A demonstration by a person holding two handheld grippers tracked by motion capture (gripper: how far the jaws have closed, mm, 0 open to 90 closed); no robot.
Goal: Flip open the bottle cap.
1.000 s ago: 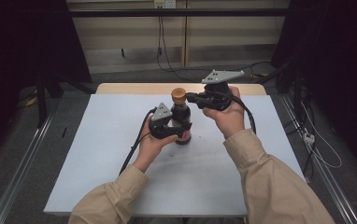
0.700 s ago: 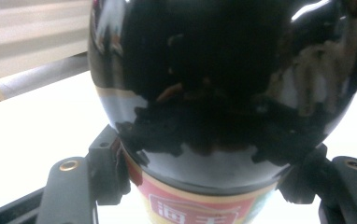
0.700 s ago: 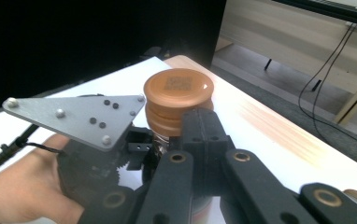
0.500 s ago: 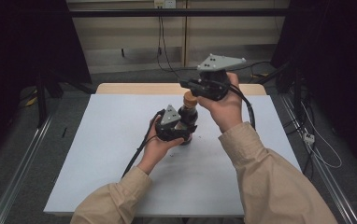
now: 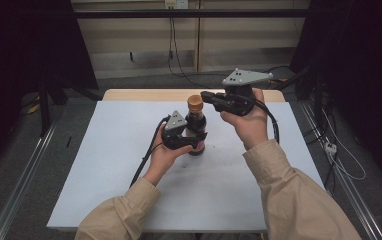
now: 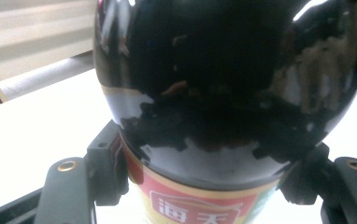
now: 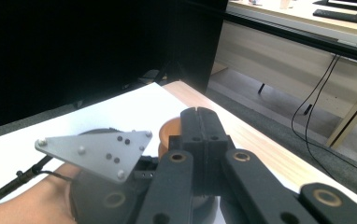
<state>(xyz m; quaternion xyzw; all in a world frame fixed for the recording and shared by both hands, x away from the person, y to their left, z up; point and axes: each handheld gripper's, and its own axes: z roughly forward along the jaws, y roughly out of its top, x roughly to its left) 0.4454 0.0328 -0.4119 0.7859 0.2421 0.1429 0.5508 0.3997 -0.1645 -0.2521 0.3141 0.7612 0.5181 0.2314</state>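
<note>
the bottle [image 5: 197,131] stands mid-frame on the table [image 5: 104,165], pinched low by the left gripper [image 5: 195,143]. the right gripper [image 5: 205,96], jaws pressed together and empty, sits beside the cap [image 5: 195,102]; it should spread, centre on the cap, then twist while the left holds firm.

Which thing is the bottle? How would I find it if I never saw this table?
Look at the white table, near its middle, between the person's two hands. The bottle stands upright there, with the left gripper shut around its lower body. It is dark and shiny, with an orange-brown cap and a red label low down; nothing else stands on the table.
</note>
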